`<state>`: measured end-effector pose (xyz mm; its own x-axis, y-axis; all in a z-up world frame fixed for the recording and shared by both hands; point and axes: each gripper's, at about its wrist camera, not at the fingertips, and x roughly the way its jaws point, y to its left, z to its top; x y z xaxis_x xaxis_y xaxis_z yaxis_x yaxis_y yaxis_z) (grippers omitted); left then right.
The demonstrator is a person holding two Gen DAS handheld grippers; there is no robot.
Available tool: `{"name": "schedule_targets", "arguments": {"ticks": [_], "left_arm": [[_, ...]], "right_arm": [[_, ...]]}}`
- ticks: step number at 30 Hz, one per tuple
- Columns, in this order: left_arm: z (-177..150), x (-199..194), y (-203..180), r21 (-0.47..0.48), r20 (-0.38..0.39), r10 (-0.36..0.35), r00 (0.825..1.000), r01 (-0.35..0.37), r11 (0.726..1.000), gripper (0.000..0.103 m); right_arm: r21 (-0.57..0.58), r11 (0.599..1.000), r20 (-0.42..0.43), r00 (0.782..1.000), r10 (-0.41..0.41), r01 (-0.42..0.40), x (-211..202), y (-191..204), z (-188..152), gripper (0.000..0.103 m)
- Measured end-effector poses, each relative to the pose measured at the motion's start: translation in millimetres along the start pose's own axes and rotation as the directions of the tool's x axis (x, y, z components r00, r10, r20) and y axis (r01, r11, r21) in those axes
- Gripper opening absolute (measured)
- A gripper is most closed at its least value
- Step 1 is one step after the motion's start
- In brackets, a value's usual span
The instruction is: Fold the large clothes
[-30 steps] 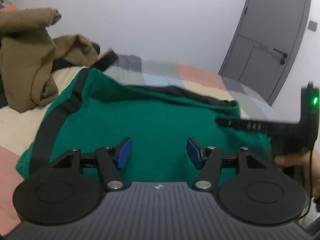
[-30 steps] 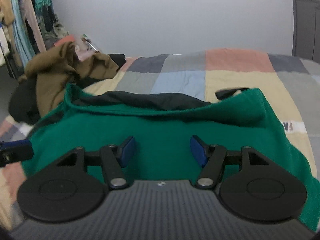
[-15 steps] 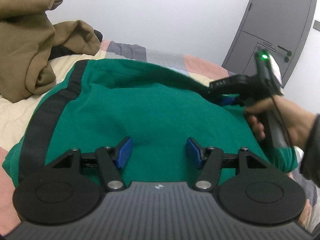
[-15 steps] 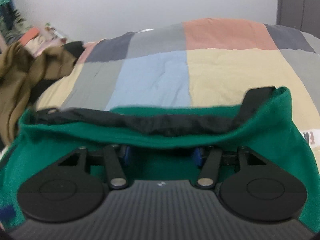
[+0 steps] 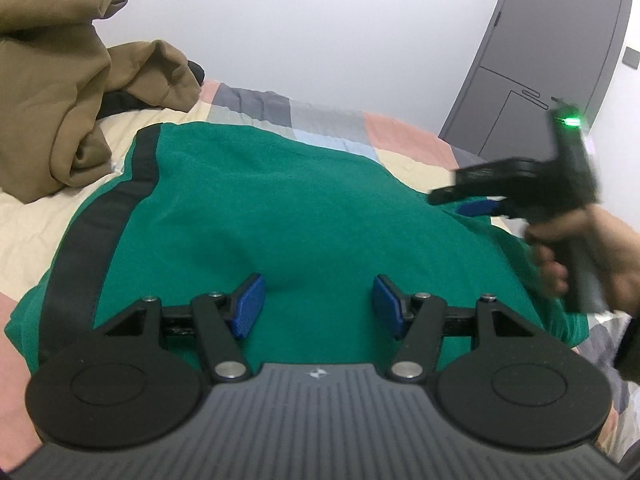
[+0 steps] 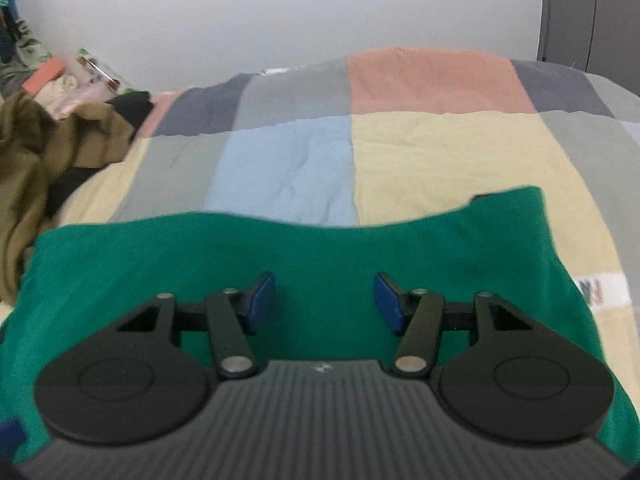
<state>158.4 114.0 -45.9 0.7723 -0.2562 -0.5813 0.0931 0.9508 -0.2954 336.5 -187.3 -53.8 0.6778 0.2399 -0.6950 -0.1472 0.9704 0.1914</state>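
Left wrist view: left gripper (image 5: pixel 316 306) released, pads apart above green garment (image 5: pixel 280 216) spread on patchwork bed (image 5: pixel 404 136); brown clothes (image 5: pixel 52 92) heaped beside. Right wrist view: right gripper (image 6: pixel 325 302) unclenched over same garment (image 6: pixel 320 244), jaws just narrowed, nothing pinched.

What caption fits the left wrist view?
Open left gripper over green garment on patchwork bed; right gripper at its far edge.

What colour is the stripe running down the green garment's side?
Black, on the green garment; the stripe shows best in the left wrist view.
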Motion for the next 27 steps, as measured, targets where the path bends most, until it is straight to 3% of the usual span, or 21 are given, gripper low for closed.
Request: {"name": "schedule_targets", "arguments": {"ticks": [9,14,20,23,27], "left_arm": [[-7.7,-4.9,-7.6,0.022,0.023,0.036,0.999,-0.037,0.999,0.066],[-12.4,-0.5,-6.3,0.025,0.019,0.039,0.999,-0.039,0.999,0.066],[-15.7,8.3,-10.8,0.050,-0.005,0.074,0.997,-0.074,0.996,0.066],[-13.5,0.3,-10.1,0.025,-0.010,0.082,0.997,-0.081,0.996,0.066],[-13.3,-28.9,-10.2,-0.037,-0.005,0.050,0.999,-0.050,0.998,0.066]], "right_arm": [[-0.079,0.993,0.051,0.994,0.093,-0.089,-97.6,8.7,-56.4,0.058],[-0.091,0.991,0.042,0.994,0.099,-0.095,-101.0,8.7,-94.3,0.057],[-0.058,0.993,0.027,0.994,0.108,-0.106,-83.8,5.2,-105.0,0.057],[0.008,0.992,0.036,0.991,0.128,-0.128,-89.1,1.3,-107.4,0.057],[0.112,0.970,0.043,0.977,0.211,-0.215,-110.4,-4.3,-112.7,0.059]]}}
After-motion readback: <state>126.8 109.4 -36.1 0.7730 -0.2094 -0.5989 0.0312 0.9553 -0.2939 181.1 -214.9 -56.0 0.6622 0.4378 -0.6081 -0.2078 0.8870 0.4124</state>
